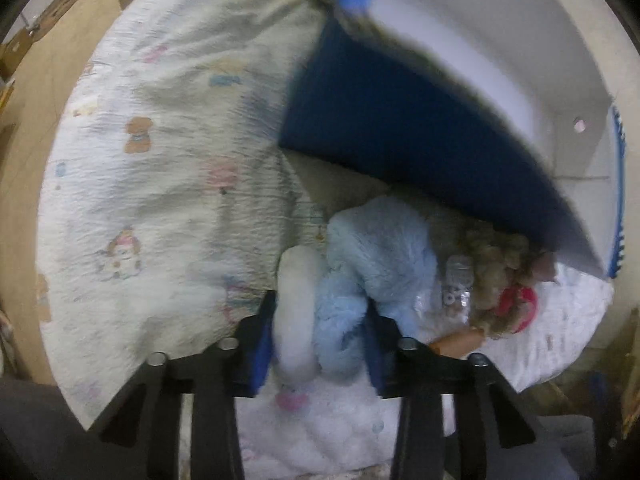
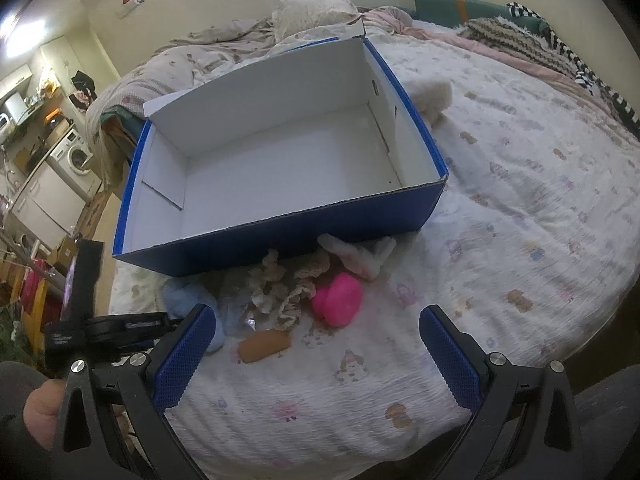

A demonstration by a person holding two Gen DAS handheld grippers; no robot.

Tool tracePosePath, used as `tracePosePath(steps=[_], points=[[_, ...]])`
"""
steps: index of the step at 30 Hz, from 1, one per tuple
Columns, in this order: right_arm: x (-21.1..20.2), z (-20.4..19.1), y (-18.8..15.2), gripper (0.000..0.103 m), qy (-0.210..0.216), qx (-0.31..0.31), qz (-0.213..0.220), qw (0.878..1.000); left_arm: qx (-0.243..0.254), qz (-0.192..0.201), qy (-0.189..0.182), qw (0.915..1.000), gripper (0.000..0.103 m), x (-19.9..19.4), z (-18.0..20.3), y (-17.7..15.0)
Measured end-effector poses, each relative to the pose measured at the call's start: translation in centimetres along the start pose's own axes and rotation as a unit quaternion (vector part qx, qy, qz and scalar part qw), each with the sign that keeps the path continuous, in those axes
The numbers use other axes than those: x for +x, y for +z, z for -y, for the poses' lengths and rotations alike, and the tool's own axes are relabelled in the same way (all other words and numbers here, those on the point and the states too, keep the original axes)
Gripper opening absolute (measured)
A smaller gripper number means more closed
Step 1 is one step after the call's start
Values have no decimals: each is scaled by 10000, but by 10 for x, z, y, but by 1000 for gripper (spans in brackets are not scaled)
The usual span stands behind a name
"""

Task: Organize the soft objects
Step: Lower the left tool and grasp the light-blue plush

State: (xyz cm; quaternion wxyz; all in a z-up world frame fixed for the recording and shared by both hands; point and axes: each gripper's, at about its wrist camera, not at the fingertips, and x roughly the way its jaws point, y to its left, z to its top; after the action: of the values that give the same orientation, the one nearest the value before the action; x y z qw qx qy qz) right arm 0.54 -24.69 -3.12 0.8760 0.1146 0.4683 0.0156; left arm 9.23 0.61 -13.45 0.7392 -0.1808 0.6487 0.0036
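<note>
My left gripper (image 1: 316, 340) is shut on a light blue plush toy (image 1: 376, 256) with a white part (image 1: 298, 300), low over the bed beside the blue cardboard box (image 1: 400, 128). The box (image 2: 280, 236) stands open with a white, empty inside. In front of it lie the blue plush (image 2: 180, 300), a beige lacy toy (image 2: 276, 288), a pink soft toy (image 2: 340, 298), a white plush (image 2: 360, 254) and a brown sausage-shaped toy (image 2: 264, 346). My right gripper (image 2: 316, 356) is open and empty above the bed near this pile.
The bed has a white printed sheet (image 2: 520, 208) with pillows and a striped blanket (image 2: 520, 40) at the far side. A cream plush (image 2: 434, 94) lies right of the box. A washing machine (image 2: 76, 156) and clutter stand left of the bed.
</note>
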Motion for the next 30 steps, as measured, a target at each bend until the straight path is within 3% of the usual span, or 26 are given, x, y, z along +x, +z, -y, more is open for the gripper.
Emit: tracePosePath(steps=[2, 7, 12, 13, 15, 17, 22, 26, 30], points=[[0, 0, 0, 103, -8, -20, -13, 10000, -62, 76, -112, 9999, 30, -19, -6, -5], [5, 7, 0, 103, 67, 158, -144, 9997, 554, 459, 253, 9971, 30, -80, -4, -19], [23, 11, 0, 103, 420, 457, -589, 9963, 884, 865, 497, 9911, 30, -118, -1, -23], [28, 12, -1, 98, 525, 519, -726, 9946, 940, 954, 536, 9895, 30, -121, -1, -26], [45, 12, -3, 71, 763, 686, -1139, 9882, 1026, 1111, 593, 9867, 30, -120, -5, -28], [62, 13, -6, 56, 967, 936, -1477, 9798, 1027, 1147, 595, 9863, 30, -105, -3, -24], [103, 3, -17, 52, 983, 1213, -2003, 9672, 875, 1085, 504, 9890, 30, -90, 1, -21], [122, -8, -22, 52, 878, 1265, -2054, 9665, 894, 1011, 494, 9896, 30, -83, 2, -19], [130, -20, -21, 36, 969, 1159, -1945, 9692, 909, 955, 501, 9900, 30, -78, 3, -17]])
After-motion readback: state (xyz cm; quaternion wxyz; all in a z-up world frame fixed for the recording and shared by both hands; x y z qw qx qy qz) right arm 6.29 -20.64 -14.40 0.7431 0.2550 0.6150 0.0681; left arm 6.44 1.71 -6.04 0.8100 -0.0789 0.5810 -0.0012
